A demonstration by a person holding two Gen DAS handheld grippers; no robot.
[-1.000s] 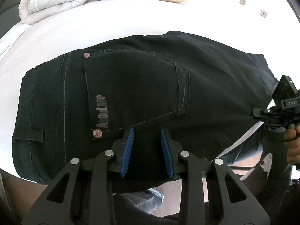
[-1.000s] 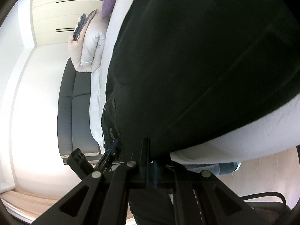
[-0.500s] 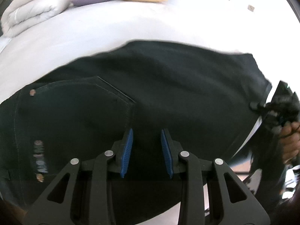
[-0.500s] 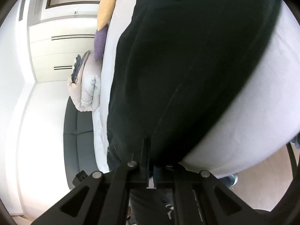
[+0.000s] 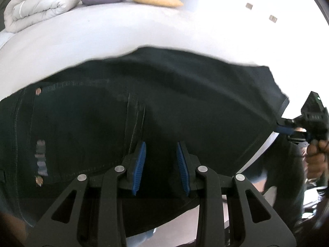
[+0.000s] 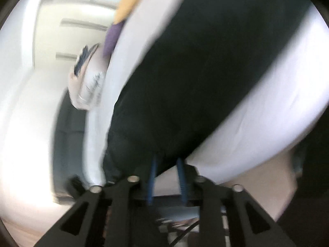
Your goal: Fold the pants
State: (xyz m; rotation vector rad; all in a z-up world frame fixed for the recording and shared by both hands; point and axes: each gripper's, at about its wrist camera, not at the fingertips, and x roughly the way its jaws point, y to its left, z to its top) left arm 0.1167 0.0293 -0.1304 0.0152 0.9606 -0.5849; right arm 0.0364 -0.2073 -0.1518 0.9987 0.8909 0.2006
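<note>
My left gripper (image 5: 161, 164) hangs spread over the black pants (image 5: 164, 103), nothing between its blue pads. My right gripper (image 6: 167, 177) has its pads parted at the pants' edge. The pants lie flat on the white bed (image 5: 102, 33), near its front edge.

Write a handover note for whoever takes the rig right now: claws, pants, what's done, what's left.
Left claw: open above the pants, gripping nothing.
Right claw: open, tips at the pants' edge; blur hides whether they touch.
Pants: black, lying on the white bed, back pocket facing up.
Done: they look laid out fairly flat and compact; the number of folds is unclear.
Left: probably one more fold, or squaring the edges. Check the shape before gripping.
</note>
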